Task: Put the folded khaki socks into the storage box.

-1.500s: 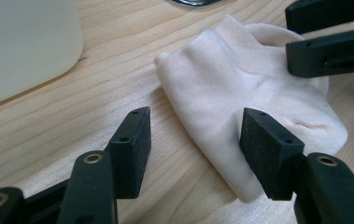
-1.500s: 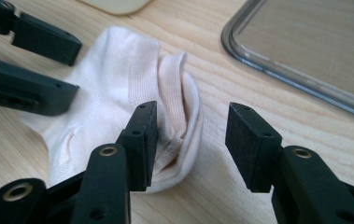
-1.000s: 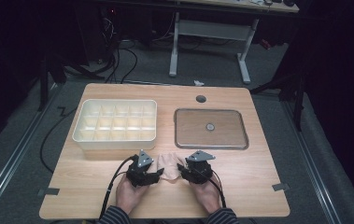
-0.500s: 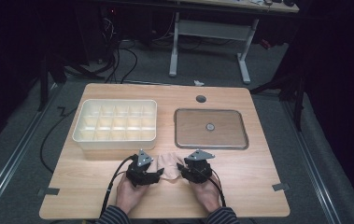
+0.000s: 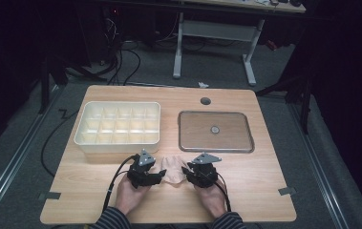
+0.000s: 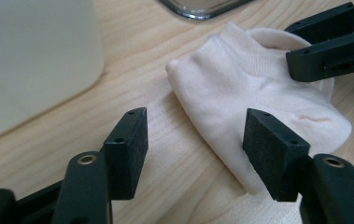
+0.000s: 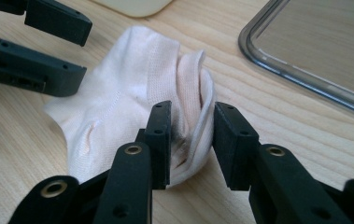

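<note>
Plainly a pale cream sock (image 7: pixel 132 88), ribbed, crumpled on the tabletop (image 5: pixel 264 176). Bunched cuff pinched in right hand-held gripper (image 7: pixel 191 140); left hand-held gripper (image 6: pixel 193 140) spread wide, unclenched.

Wooden table (image 5: pixel 264 191) carries sock (image 5: pixel 173 169), organizer (image 5: pixel 119 125), tray (image 5: pixel 215 131).

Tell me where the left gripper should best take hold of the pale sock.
Probably the free edge of the sock lying between the left gripper's open jaws, approached low along the table: it lies flat there, while the right gripper pinches the bunched cuff end.
</note>
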Demonstrator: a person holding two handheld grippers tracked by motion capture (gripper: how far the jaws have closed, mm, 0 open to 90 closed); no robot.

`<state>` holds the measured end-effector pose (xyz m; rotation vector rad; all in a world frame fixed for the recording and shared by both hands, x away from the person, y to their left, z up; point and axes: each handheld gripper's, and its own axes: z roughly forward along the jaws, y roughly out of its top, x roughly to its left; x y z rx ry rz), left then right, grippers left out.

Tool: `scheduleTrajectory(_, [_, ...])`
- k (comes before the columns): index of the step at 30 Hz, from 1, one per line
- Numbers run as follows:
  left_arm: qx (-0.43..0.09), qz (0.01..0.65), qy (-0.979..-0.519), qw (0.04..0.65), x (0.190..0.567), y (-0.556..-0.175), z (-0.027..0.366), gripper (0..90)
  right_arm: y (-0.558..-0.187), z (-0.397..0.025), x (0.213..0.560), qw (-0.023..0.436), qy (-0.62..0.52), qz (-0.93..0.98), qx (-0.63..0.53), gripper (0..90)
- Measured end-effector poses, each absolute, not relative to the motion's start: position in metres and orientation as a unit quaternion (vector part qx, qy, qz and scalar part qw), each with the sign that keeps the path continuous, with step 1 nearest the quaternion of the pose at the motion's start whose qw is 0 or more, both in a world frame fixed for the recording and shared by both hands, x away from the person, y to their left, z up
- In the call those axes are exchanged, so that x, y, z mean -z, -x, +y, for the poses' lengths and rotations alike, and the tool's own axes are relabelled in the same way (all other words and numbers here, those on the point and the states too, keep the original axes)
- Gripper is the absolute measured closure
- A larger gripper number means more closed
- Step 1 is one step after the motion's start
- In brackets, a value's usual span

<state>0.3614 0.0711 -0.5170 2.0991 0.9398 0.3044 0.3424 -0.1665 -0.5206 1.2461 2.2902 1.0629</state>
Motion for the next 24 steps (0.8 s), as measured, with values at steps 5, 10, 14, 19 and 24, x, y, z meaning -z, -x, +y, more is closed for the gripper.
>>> scheduleTrajectory(5, [-0.11, 0.384, -0.816, 0.417, 0.509, -0.369, 0.076, 44.4, -0.339, -0.169, 0.504, 0.175, -0.435, 0.794, -0.387, 64.7])
scheduleTrajectory(10, [-0.093, 0.399, -0.808, 0.423, 0.505, -0.379, 0.074, 42.5, -0.335, -0.162, 0.496, 0.164, -0.423, 0.799, -0.394, 68.8])
scheduleTrajectory(14, [-0.075, 0.411, -0.802, 0.427, 0.503, -0.387, 0.073, 41.9, -0.333, -0.154, 0.495, 0.155, -0.413, 0.804, -0.398, 74.3])
scheduleTrajectory(19, [-0.069, 0.423, -0.795, 0.43, 0.504, -0.394, 0.067, 42.0, -0.33, -0.143, 0.495, 0.15, -0.4, 0.812, -0.398, 79.0])
scheduleTrajectory(24, [-0.075, 0.431, -0.8, 0.41, 0.512, -0.397, 0.062, 42.6, -0.33, -0.135, 0.502, 0.144, -0.397, 0.819, -0.388, 81.3])
